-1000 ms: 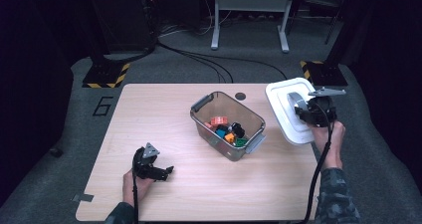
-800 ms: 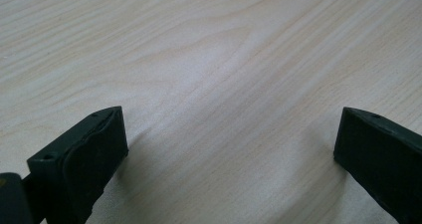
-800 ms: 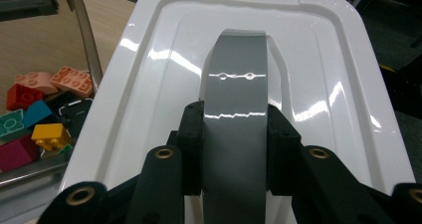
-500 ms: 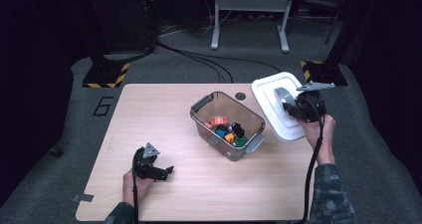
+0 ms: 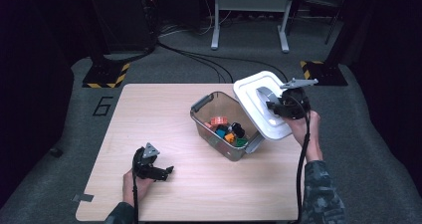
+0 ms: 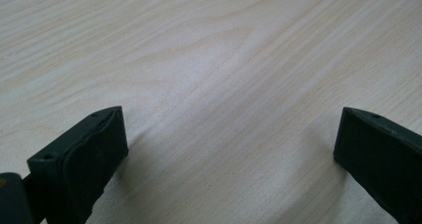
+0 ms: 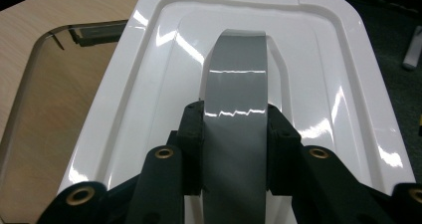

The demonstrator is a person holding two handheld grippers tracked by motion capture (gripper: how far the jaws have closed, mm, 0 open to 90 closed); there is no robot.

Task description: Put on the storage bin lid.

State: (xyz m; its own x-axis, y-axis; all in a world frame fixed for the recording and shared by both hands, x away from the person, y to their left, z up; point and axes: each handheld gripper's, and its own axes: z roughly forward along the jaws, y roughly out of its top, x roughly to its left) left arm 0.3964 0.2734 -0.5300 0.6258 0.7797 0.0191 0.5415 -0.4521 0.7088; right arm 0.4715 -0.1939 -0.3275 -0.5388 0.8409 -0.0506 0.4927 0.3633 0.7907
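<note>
The right gripper [image 5: 276,104] pinches the grey handle [image 7: 238,109] of the white lid [image 5: 259,102], one jaw pressed on each side of it. In the high view the lid hangs tilted at centre right of the frame, its lower left edge over the right end of the clear box [image 5: 206,117], which sits at mid-table with small coloured items [image 5: 226,131] inside. The left gripper [image 5: 159,171] rests low on the table [image 5: 164,109] at lower left, well apart from the box, its jaws spread wide with nothing between them but bare wood.

The step in hand looks like fitting the lid on the box. To do it well, the lid should be levelled first, since it now sits askew. Then it wants centring over the rim, with its long sides matched to the box's long sides. Lowering one edge into place and easing the rest down would help it seat. The grip on the handle should hold until the lid rests all round. The free left gripper could steady the box if it slides.
</note>
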